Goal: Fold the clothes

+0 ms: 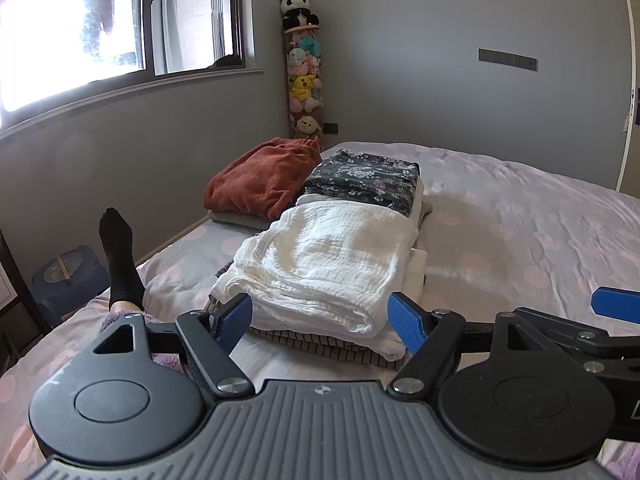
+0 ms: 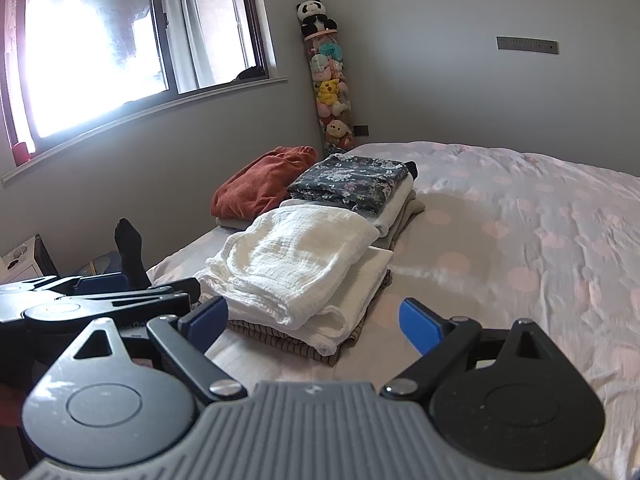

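Note:
A folded white crinkled garment (image 1: 320, 264) lies on top of a stack with a striped garment (image 1: 316, 344) under it, on the bed (image 1: 520, 240). My left gripper (image 1: 324, 320) is open and empty, just in front of the stack's near edge. My right gripper (image 2: 316, 324) is open and empty, beside the left one, facing the same white garment (image 2: 292, 268). Behind it lies a folded dark floral garment (image 1: 364, 178) on a second stack, also seen in the right wrist view (image 2: 348, 182). A rust-red garment (image 1: 260, 178) lies crumpled at the far left.
A person's foot in a black sock (image 1: 120, 256) sticks up at the bed's left edge. A tall clear tube of plush toys (image 1: 304, 80) stands in the corner. A window (image 1: 80, 28) is on the left wall. The pink-dotted bedspread (image 2: 520, 240) spreads to the right.

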{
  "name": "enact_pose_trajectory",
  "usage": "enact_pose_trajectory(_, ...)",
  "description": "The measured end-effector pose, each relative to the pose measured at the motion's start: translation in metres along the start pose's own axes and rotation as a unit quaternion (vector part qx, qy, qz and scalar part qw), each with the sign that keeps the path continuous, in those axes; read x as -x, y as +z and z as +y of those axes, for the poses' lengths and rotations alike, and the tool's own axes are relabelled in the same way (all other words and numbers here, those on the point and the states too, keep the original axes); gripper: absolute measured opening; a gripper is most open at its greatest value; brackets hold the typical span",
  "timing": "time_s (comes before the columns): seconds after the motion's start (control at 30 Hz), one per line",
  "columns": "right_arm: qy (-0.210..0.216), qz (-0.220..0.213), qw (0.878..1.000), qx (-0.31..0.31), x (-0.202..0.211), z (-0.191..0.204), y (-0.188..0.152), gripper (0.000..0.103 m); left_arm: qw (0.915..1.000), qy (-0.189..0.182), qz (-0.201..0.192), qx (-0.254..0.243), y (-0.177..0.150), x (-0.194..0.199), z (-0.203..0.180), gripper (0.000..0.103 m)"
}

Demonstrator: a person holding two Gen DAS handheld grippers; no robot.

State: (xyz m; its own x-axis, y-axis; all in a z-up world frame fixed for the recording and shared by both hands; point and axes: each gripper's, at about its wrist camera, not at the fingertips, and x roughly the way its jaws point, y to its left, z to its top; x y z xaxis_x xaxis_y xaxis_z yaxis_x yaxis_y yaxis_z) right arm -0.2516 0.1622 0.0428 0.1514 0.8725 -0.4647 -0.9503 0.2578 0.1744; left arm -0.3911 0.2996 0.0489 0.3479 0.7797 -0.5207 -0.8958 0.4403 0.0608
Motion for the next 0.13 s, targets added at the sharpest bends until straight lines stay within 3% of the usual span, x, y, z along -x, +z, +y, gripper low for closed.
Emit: enact_pose_trajectory(0.13,0.002,0.001,1.000,-0.002,-0.0004,-0.0010,-0.0007,0.094,1.0000,-0.001,-0.005,-0.002,-0.0018,0.0015,-0.0006,0.074)
